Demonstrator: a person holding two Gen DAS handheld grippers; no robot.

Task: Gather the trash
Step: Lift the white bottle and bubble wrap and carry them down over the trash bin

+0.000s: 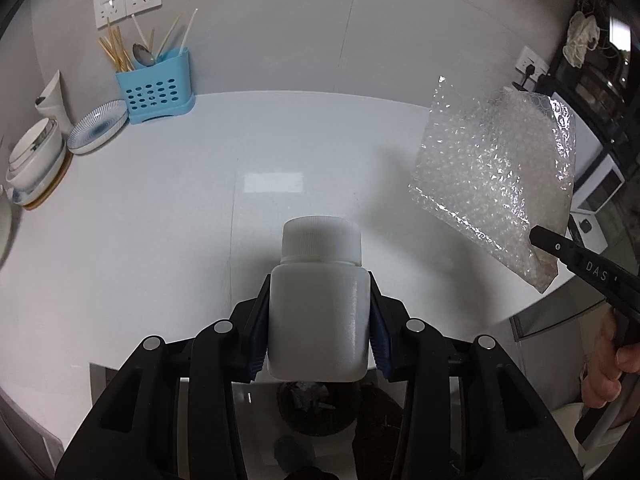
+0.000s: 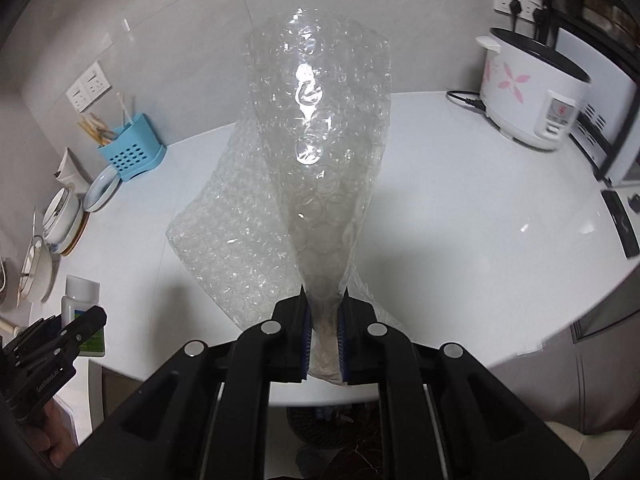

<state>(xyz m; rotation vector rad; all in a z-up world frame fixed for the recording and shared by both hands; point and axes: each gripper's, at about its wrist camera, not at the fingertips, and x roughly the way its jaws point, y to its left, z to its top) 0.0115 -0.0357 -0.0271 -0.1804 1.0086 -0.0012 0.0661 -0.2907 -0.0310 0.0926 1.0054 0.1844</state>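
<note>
The white plastic bottle [image 1: 318, 312] has a squarish, translucent body and a ribbed screw cap; the right wrist view also shows a green label on one side. It sits between the blue pads of the left claw [image 1: 318, 332], which pinches its body from both sides, cap pointing away from the camera, lifted clear above the white worktop [image 1: 160, 220]. The sheet of bubble wrap [image 2: 316, 168] is clear, glossy and partly folded over on itself. Its lower end is bunched between the pads of the right claw [image 2: 323, 340], which is pressed almost together on it; the rest of the sheet stands up and fans out ahead of the claw, over the worktop.

Left wrist view only: a hand [image 1: 608, 372] gripping the right claw's handle, and a dark trash bin [image 1: 316, 408] below the worktop edge, directly under the bottle. Right wrist view only: a white rice cooker [image 2: 532, 96] with pink flower print at the far right of the worktop. Both views show the blue cutlery holder [image 1: 158, 88] and stacked dishes [image 1: 36, 160] at the far left, against the wall.
</note>
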